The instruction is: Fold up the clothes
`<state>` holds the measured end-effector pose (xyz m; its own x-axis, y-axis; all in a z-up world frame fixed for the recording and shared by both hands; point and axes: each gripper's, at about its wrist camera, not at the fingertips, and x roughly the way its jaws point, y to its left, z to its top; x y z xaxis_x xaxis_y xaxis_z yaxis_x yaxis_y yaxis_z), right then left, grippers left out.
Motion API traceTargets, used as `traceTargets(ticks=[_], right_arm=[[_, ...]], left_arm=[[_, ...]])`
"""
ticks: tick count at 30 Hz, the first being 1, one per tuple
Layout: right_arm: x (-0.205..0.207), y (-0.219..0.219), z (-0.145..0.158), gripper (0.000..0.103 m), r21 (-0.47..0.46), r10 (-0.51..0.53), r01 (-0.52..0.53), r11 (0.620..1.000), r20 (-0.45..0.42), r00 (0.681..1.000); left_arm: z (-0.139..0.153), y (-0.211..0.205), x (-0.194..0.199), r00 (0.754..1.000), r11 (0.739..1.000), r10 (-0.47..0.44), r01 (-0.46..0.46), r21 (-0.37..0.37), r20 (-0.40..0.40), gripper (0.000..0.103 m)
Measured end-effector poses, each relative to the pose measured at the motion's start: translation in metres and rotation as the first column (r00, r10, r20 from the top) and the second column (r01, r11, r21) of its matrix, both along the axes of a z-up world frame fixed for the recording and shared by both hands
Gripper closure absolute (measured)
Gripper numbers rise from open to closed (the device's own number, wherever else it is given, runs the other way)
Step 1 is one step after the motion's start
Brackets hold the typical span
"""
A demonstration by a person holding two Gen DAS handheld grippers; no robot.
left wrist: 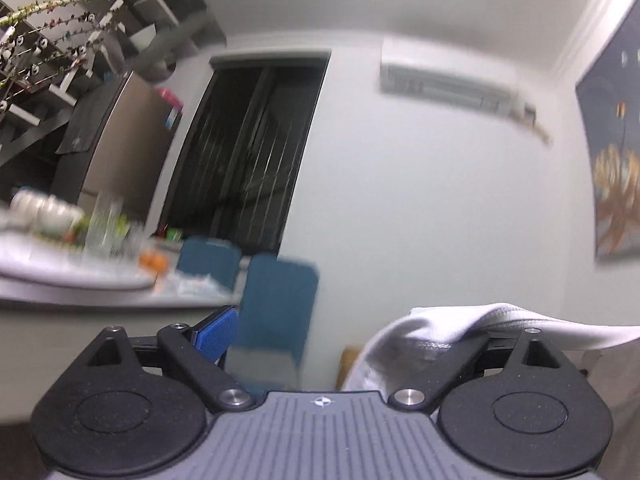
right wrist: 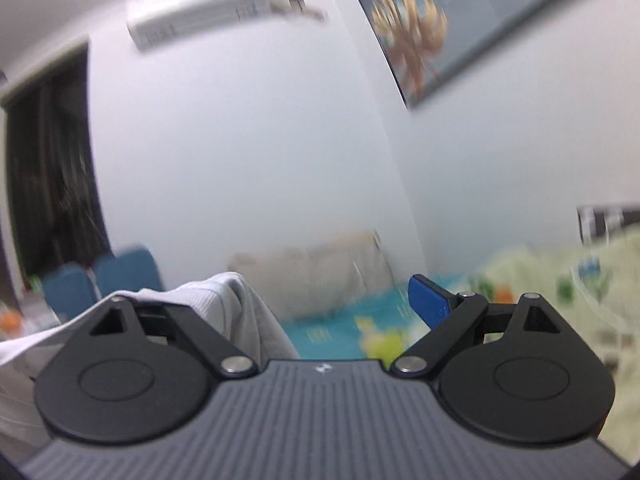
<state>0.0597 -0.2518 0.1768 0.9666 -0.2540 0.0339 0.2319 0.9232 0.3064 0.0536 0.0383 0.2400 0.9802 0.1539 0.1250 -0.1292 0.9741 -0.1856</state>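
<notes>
A white garment (left wrist: 440, 328) lies draped over the right finger of my left gripper (left wrist: 328, 332) and hides that finger's pad. The jaws stand wide apart, and the blue pad of the left finger (left wrist: 216, 332) is bare. In the right wrist view the same white garment (right wrist: 208, 300) hangs over the left finger of my right gripper (right wrist: 312, 300). Its right finger (right wrist: 430, 300) shows a bare blue pad, far from the cloth. Neither gripper pinches the fabric. Both point roughly level at the room's walls, and both views are blurred.
A table (left wrist: 80, 284) with cups and glasses stands at the left, with blue chairs (left wrist: 276, 300) beside it. A dark doorway (left wrist: 248, 152), an air conditioner (left wrist: 448, 84) and a framed picture (left wrist: 616, 184) are on the walls. A beige sofa (right wrist: 320, 272) and a bright mat (right wrist: 352, 328) lie ahead.
</notes>
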Motion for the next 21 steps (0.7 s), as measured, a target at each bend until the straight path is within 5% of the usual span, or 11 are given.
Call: traceTargets(ticks=[7, 12, 17, 21], right_arm=[[-0.086, 0.023, 0.142, 0.011, -0.149, 0.026, -0.003, 0.989, 0.148, 0.989], [-0.144, 0.025, 0.21, 0.011, -0.177, 0.013, 0.017, 0.984, 0.169, 0.985], [-0.17, 0.013, 0.237, 0.011, -0.143, 0.015, 0.01, 0.99, 0.169, 0.985], [-0.154, 0.006, 0.225, 0.011, -0.164, 0.003, 0.016, 0.986, 0.113, 0.994]], left_arm=[[0.147, 0.016, -0.064, 0.992, 0.997, -0.072, 0.075, -0.027, 0.102, 0.008], [0.221, 0.018, -0.12, 0.986, 0.993, -0.119, 0.118, 0.014, 0.116, 0.007], [0.263, 0.011, -0.142, 0.985, 0.986, -0.159, 0.154, 0.068, 0.07, 0.005], [0.253, 0.003, -0.117, 0.985, 0.983, -0.173, 0.173, 0.069, 0.0, 0.005]])
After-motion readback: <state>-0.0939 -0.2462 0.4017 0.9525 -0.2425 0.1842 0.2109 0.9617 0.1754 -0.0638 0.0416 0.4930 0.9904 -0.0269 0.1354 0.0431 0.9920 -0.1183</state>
